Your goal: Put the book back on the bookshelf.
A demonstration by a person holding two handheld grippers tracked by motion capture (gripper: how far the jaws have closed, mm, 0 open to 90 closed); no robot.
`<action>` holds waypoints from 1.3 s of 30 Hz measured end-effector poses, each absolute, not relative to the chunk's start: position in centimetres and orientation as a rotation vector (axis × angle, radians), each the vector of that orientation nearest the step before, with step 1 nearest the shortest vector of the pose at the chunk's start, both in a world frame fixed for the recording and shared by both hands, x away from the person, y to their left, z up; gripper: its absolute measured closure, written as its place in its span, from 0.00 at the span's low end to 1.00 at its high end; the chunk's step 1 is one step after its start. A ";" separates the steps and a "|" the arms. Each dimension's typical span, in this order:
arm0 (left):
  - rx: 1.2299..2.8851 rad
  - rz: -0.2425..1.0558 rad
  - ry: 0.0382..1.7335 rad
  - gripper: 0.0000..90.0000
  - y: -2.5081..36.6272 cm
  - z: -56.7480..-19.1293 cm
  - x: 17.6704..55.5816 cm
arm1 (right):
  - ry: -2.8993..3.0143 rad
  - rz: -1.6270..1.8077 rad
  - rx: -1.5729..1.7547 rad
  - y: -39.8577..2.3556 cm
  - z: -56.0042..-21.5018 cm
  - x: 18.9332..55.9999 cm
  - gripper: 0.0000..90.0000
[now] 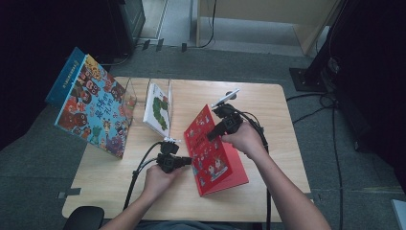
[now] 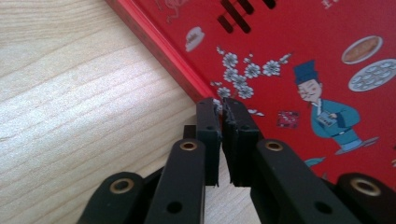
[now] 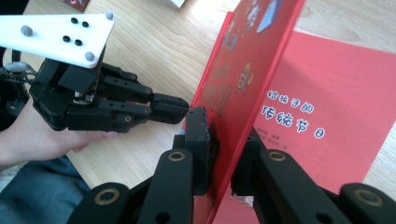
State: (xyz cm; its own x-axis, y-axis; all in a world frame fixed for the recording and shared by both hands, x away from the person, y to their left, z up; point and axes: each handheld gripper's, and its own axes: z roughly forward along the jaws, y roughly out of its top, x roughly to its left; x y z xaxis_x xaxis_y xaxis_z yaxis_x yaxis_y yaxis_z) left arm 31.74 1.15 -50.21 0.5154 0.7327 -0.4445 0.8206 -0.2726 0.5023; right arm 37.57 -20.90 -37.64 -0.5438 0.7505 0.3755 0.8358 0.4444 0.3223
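High view: red book [image 1: 218, 158] lies on the table [image 1: 277, 139] at centre, its cover lifted at 12 o'clock by the right gripper [image 1: 210, 135]; left gripper [image 1: 189, 161] sits at its 9 o'clock edge.

Left gripper view: jaws pressed together against the book edge [image 2: 187, 70].

Right gripper view: cover [image 3: 247, 84] pinched between the jaws.

Dim room, lit wooden desk

A pale wooden desk [image 1: 268, 100] stands on grey carpet [image 1: 316, 139]; beyond the grippers, a light wooden panel [image 1: 268, 14] and dark equipment stands [image 1: 335, 52] border the floor.
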 end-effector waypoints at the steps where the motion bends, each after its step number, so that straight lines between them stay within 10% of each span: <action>1: 2.057 -0.159 1.261 0.93 1.2 -50.1 31.8 | -2.522 -0.697 -1.392 -20.8 -37.5 37.6 0.92; 39: 1.977 -0.154 1.099 0.39 1.0 -46.9 33.4 | -2.492 -0.798 -1.291 -24.0 -32.0 36.9 0.99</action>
State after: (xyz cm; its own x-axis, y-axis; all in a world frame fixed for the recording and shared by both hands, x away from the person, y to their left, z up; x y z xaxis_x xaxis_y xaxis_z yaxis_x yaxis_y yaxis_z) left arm 33.41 0.98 -46.94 0.6066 0.6417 -0.4692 0.7461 -0.2558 0.6147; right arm 36.89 -24.01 -31.96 -0.5884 0.6858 0.4283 0.8070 0.4656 0.3632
